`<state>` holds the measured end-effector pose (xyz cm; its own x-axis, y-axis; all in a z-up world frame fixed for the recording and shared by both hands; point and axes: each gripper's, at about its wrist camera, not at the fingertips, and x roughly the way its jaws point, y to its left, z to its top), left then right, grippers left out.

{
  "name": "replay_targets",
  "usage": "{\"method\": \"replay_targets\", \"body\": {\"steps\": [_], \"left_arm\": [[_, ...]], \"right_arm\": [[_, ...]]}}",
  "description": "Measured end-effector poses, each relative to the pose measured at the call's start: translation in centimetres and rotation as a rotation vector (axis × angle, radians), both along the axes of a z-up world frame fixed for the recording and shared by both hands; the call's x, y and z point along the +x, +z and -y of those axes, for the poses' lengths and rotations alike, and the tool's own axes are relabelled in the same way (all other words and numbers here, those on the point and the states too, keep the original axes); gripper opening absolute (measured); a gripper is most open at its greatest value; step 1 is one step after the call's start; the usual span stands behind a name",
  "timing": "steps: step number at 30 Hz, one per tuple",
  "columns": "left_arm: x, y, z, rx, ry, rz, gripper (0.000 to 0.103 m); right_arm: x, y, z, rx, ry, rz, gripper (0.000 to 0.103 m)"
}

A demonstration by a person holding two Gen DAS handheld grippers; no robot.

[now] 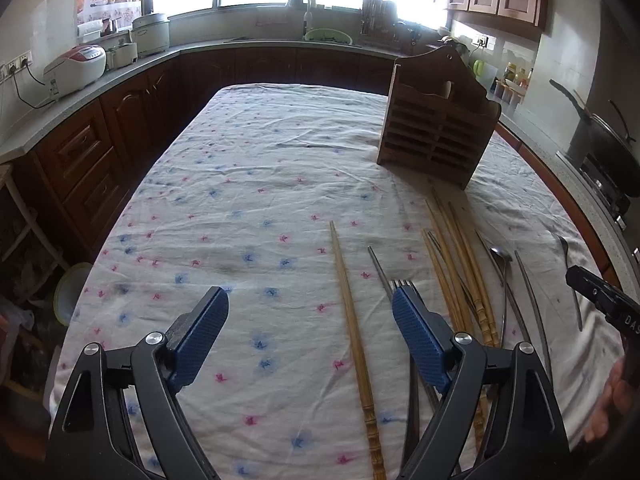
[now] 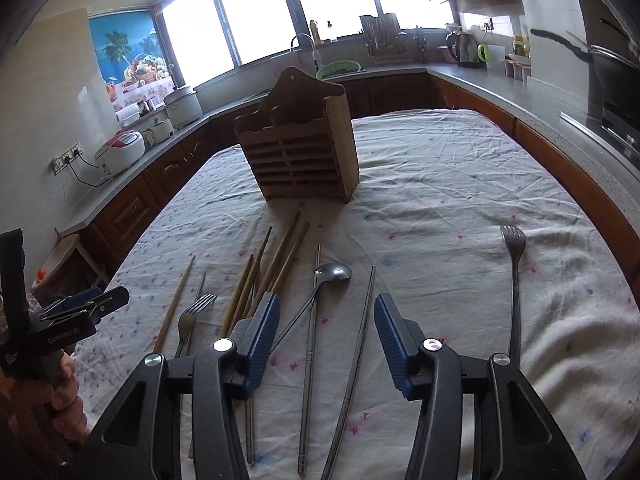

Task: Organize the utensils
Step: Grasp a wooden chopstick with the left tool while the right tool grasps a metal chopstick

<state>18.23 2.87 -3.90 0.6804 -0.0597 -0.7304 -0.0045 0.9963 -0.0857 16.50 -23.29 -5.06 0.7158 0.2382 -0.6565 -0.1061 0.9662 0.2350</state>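
Both tools are held with jaws spread wide and nothing between them: left gripper (image 1: 310,312), right gripper (image 2: 326,316). The utensils are laid on the flowered tablecloth (image 2: 460,184) at lower centre: wooden chopsticks (image 2: 280,260), spoon (image 2: 334,272), fork (image 2: 514,240). The slatted wooden holder (image 2: 304,160) is seen upright at upper centre.

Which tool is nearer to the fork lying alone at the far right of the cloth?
Right. The right tool hovers just left of that fork; the left tool is farther left, beyond the chopsticks.
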Motion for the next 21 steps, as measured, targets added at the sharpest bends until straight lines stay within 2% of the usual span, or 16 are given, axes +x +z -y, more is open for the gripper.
{"method": "replay_targets", "body": {"steps": [3,14,16,18,19,21], "left_arm": [[1.8,-0.9,0.1,-0.009,-0.007,-0.051,0.08],[7.6,-2.7,1.4,0.024,-0.03,-0.157,0.072],[8.6,-3.0,1.8,0.035,-0.041,-0.173,0.064],[9.6,-3.5,2.3,0.039,-0.06,-0.2,0.041],[10.1,-3.9,2.5,0.039,-0.07,-0.22,0.034],[10.3,-4.0,3.2,0.092,-0.084,-0.2,0.03]], "right_arm": [[1.9,-1.5,0.3,0.012,-0.013,-0.059,0.036],[7.4,-4.6,0.1,-0.038,-0.023,-0.193,0.028],[8.1,-5.0,0.0,-0.052,-0.023,-0.21,0.026],[8.5,-4.9,-0.2,-0.072,-0.02,-0.212,0.025],[8.9,-4.9,-0.3,-0.078,-0.017,-0.215,0.024],[9.2,-5.0,-0.5,-0.097,-0.015,-0.217,0.022]]}}
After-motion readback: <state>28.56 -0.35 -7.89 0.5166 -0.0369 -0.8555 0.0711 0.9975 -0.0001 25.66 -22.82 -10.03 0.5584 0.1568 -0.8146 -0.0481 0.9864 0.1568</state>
